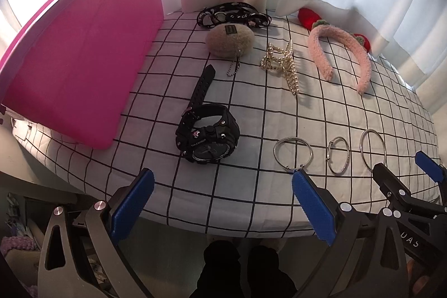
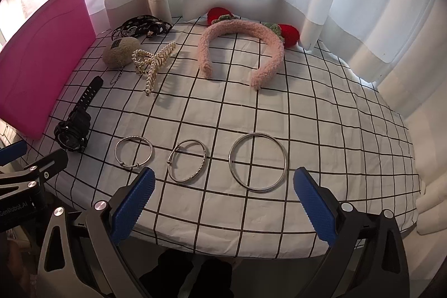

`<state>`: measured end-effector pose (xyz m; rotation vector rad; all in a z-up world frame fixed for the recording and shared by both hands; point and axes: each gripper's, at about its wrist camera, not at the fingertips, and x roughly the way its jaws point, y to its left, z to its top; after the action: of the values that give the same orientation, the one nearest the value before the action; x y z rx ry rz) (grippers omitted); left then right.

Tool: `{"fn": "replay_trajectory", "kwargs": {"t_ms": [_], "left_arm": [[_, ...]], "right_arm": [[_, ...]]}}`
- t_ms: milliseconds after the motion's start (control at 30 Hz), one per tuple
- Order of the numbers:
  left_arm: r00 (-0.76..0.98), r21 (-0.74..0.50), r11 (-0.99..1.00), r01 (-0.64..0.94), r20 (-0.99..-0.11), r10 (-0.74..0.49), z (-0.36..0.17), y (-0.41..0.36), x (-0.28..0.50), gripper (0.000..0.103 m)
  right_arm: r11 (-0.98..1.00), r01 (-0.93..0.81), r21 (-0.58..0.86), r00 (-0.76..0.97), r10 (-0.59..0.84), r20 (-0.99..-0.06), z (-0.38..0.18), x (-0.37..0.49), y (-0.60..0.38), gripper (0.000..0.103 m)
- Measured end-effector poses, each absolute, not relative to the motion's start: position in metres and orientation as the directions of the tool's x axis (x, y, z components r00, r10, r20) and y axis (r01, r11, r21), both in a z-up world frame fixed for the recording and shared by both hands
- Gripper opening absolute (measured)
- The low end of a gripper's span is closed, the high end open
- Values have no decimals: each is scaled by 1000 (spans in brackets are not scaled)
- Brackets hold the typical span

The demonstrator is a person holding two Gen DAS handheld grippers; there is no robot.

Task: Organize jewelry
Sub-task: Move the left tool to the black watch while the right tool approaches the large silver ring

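Here both tools hover over the near edge of the counter (image 2: 321,130), each empty with its blue pads spread wide: the left hand-held gripper (image 1: 223,203) low in the left wrist view, the right hand-held gripper (image 2: 223,203) low in its own. Three silver bangles (image 2: 257,161) lie in a row just beyond the right one. A black watch (image 1: 208,137) sits centre-frame, beside a pink box (image 1: 75,63) at left. A pearl hair claw (image 1: 282,63) and pink headband (image 2: 240,50) lie farther up.
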<state>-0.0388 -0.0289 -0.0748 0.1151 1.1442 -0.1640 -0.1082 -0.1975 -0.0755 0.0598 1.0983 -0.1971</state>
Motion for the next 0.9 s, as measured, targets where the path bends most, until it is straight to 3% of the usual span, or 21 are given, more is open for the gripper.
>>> {"fn": "replay_trajectory", "kwargs": {"t_ms": [500, 900], "left_arm": [[499, 80, 984, 161, -866, -11, -88, -35, -23, 97], [449, 113, 987, 112, -892, 51, -115, -29, 14, 97]], "right_arm": [[981, 174, -81, 419, -149, -896, -108, -104, -218, 95], [980, 185, -76, 394, -145, -908, -126, -95, -221, 95]]}}
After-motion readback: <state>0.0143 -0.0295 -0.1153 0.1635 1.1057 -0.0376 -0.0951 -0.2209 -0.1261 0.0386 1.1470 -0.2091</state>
